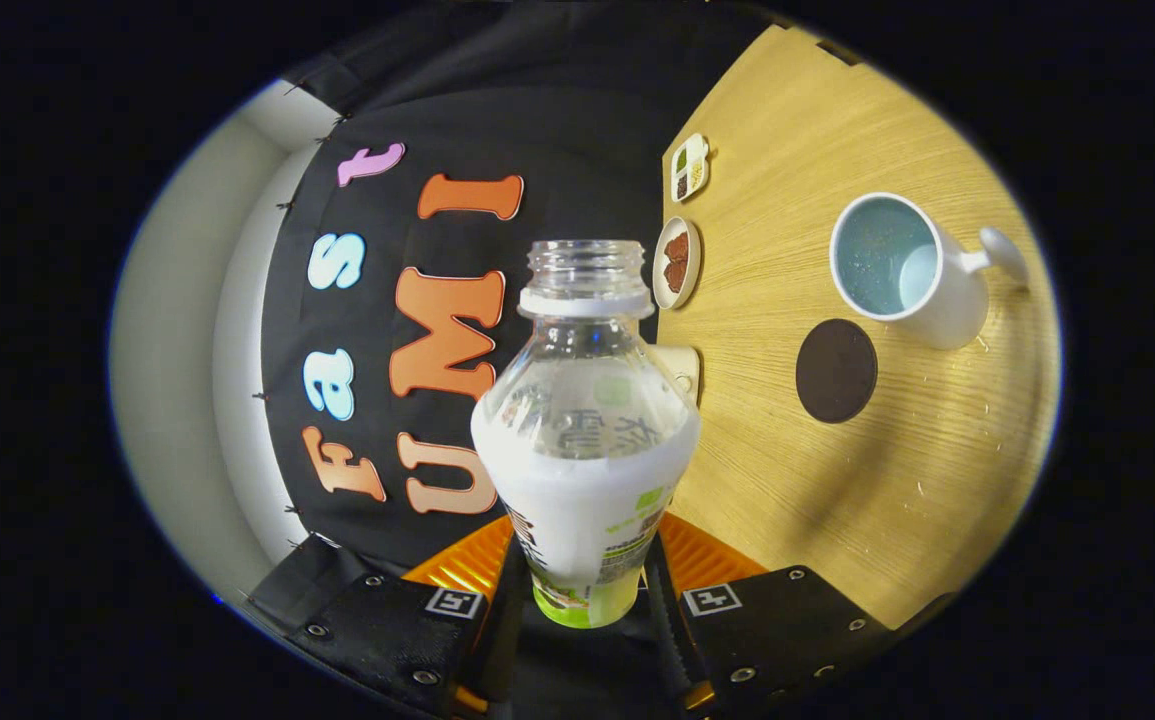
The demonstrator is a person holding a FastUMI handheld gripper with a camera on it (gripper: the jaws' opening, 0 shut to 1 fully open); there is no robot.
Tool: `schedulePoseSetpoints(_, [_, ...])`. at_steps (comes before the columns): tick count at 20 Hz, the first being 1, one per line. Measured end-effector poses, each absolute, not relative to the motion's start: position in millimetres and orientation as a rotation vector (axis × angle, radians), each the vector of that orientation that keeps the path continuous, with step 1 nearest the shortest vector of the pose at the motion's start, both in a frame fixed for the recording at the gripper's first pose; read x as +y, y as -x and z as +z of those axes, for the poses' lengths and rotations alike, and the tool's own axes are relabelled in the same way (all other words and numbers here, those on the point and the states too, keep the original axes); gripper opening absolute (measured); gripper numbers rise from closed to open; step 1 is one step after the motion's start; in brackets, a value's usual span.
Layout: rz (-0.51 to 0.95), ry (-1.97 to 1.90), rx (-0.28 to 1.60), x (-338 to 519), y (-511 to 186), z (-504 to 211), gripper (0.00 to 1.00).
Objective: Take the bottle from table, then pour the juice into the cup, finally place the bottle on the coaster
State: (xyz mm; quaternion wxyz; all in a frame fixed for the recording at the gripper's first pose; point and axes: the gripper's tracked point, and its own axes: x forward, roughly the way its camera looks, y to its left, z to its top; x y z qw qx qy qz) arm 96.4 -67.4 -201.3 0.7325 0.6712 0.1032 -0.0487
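Note:
A clear, uncapped plastic bottle (585,440) with a white label stands between my fingers, and my gripper (585,580) is shut on its lower body. The view is rolled, so the wooden table (897,500) appears turned on its side and lies beyond the bottle. A white cup (912,268) with a pale blue inside and a handle stands on the table, well off from the bottle's mouth. A dark round coaster (836,370) lies flat beside the cup, between it and the bottle.
A small round dish (677,262) with brown contents and a divided white dish (689,167) sit along the table's far edge by the black cloth wall. A pale object (682,368) peeks out behind the bottle's shoulder.

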Motion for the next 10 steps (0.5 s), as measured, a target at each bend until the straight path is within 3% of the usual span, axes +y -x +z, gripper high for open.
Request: schedulePoseSetpoints(10, [-0.152, -1.648, 0.225, -80.0, -100.0, -204.8, 0.58])
